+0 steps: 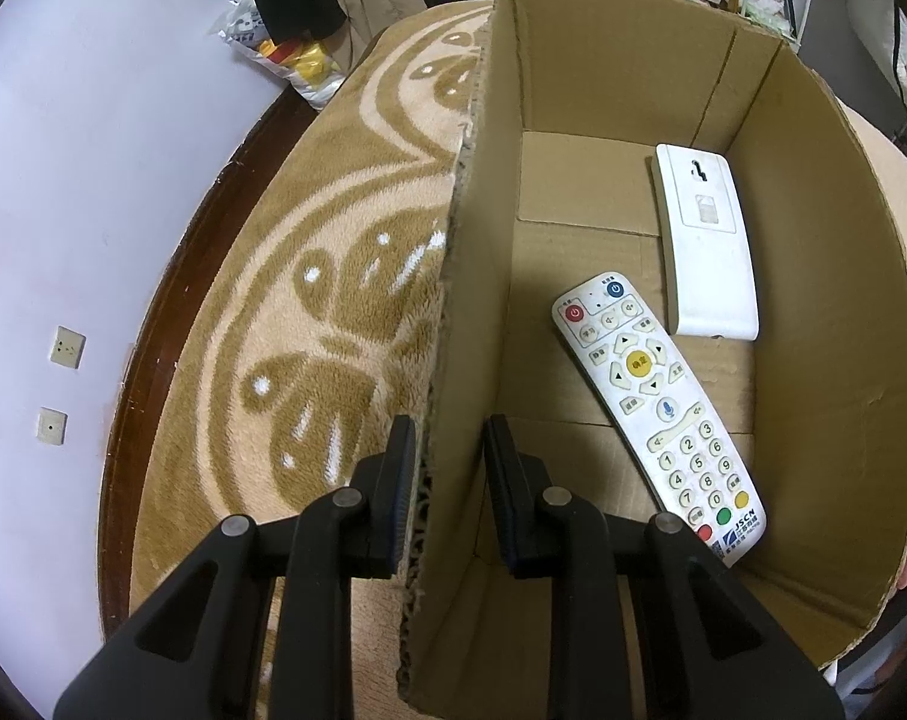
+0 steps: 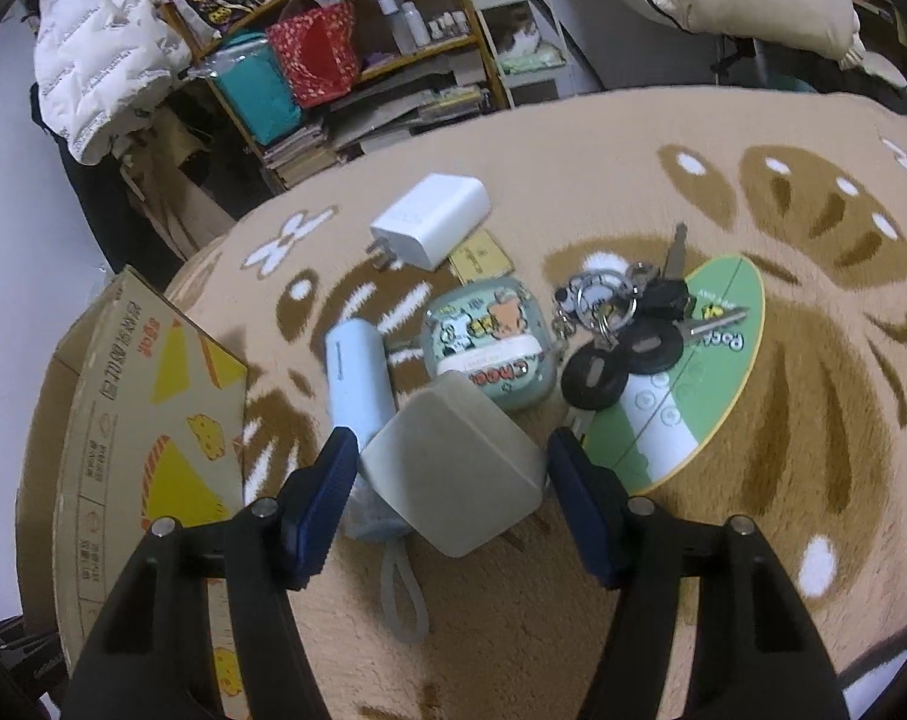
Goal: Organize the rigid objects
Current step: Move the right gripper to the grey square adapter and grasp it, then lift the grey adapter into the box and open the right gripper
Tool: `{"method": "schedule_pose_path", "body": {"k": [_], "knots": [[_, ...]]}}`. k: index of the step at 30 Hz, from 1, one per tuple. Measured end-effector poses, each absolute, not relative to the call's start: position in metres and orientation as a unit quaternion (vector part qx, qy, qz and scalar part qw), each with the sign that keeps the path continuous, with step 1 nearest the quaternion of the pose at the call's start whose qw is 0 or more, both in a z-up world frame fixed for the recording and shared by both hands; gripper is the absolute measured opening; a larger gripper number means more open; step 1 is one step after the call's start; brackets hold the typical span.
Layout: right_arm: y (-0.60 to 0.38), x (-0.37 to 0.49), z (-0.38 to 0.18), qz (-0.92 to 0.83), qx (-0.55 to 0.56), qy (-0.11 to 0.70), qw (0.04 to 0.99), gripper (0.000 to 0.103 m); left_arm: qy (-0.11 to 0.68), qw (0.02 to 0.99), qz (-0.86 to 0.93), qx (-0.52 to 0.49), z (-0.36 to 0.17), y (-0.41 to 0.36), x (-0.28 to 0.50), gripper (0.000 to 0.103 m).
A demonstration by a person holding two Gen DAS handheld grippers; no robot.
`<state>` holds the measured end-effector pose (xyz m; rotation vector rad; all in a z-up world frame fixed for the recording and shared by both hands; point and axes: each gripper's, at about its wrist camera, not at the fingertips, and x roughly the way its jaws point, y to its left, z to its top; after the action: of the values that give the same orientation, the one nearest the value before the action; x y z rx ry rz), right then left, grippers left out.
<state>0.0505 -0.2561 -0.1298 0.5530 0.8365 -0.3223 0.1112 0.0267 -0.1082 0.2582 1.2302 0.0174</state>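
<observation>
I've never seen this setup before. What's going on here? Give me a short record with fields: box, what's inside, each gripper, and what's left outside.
Box: open brown cardboard box on a beige patterned rug
Inside: white button remote; white plain-backed remote
Left gripper: shut on the box's wall
Right gripper: around a grey-white square charger, pads at its sides
Still outside: white plug adapter, pale blue cylinder, cartoon earbud case, key bunch, green round card
</observation>
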Motion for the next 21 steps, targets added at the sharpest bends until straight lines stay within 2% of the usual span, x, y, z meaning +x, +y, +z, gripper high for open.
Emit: {"method": "schedule_pose_path", "body": {"k": [21], "knots": [[-0.218,0.06,-0.08,-0.07,0.24,0.351,0.902,0.069,0.574,0.809,0.009,0.124,-0.108,0.026,0.11,0.023]]}}
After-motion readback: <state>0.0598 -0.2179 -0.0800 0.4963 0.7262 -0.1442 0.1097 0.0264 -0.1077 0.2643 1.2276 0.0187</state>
